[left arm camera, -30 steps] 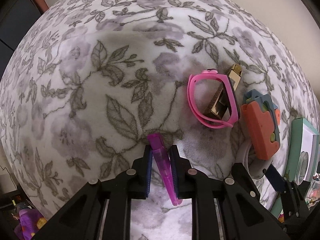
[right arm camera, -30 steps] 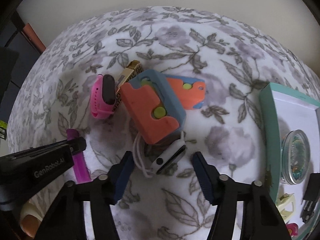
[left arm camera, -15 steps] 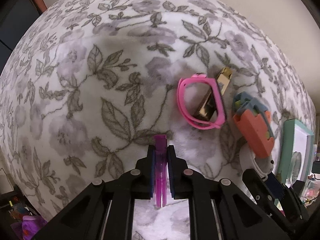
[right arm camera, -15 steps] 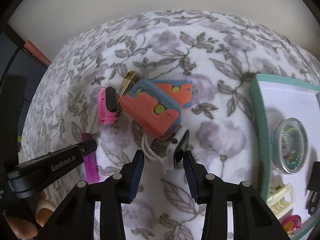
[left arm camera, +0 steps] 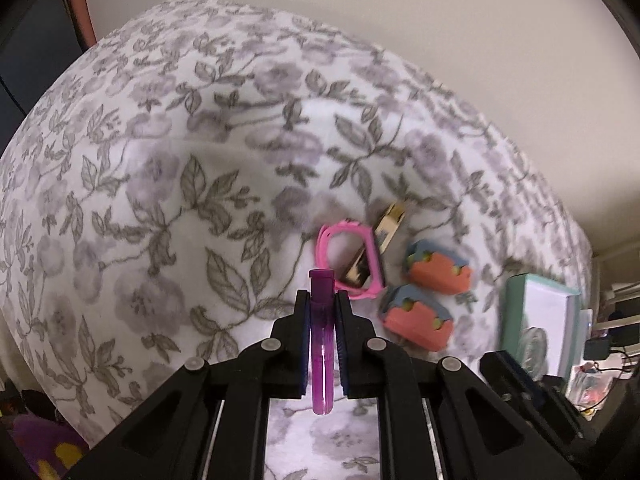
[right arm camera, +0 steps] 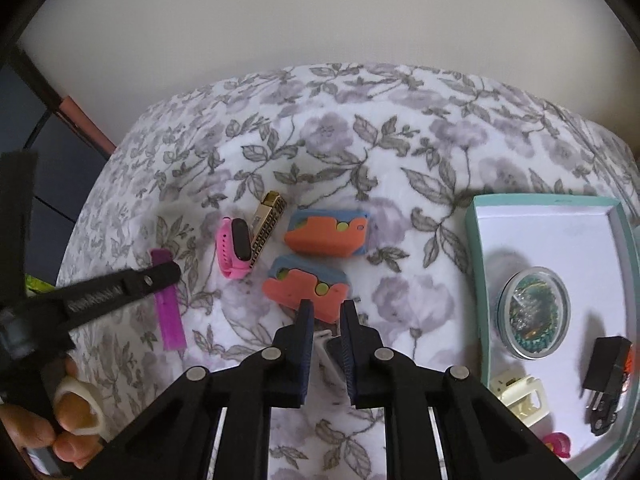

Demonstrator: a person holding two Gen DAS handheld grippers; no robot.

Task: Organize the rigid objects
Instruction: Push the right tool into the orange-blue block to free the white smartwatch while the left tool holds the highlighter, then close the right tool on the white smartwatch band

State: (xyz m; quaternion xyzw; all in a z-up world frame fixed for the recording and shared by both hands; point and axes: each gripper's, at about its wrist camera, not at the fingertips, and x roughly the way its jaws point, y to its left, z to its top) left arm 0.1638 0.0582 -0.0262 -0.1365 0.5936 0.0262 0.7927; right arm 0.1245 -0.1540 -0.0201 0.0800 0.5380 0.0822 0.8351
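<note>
My left gripper (left arm camera: pixel 323 300) is shut on a purple tube (left arm camera: pixel 322 332) and holds it above the floral cloth; the tube also shows in the right wrist view (right arm camera: pixel 168 304). My right gripper (right arm camera: pixel 326 312) is shut on a white smartwatch (right arm camera: pixel 327 350), lifted off the cloth. On the cloth lie a pink watch band (right arm camera: pixel 234 252), a gold patterned bar (right arm camera: pixel 266 232) and two orange-and-blue blocks (right arm camera: pixel 326 236) (right arm camera: pixel 306 292). The teal-rimmed white box (right arm camera: pixel 478 280) stands at the right.
The box holds a round clear jar (right arm camera: pixel 534 312), a black plug (right arm camera: pixel 606 368), a cream clip (right arm camera: pixel 520 398) and a pink piece (right arm camera: pixel 558 444). A wall runs behind the bed. A hand (right arm camera: pixel 76 416) holds the left gripper at lower left.
Both grippers closed and lifted: the left on the purple tube, the right on the white watch. The cloth and other objects now lie farther below.
</note>
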